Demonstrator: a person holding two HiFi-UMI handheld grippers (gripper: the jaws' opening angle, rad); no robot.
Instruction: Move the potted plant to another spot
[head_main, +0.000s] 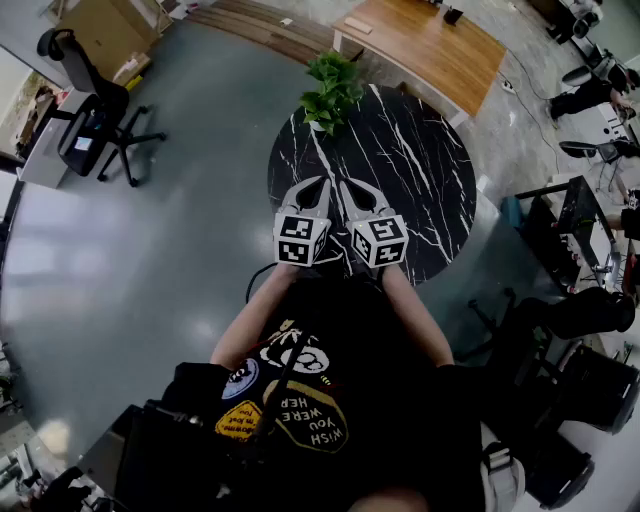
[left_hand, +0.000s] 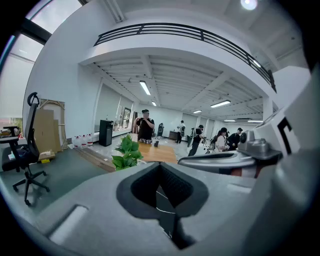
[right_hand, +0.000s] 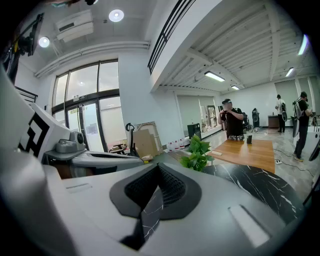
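Observation:
The potted plant, leafy and green, stands at the far left rim of a round black marble table. My left gripper and right gripper hover side by side over the table's near edge, well short of the plant. Both are shut with nothing between their tips. In the left gripper view the plant shows ahead, left of the left gripper's closed tips. In the right gripper view the plant sits ahead, right of the right gripper's closed tips, on the marble top.
A wooden table stands just beyond the marble one. An office chair is at the far left on the grey floor, dark chairs and desks crowd the right side. A person in black stands beyond the wooden table.

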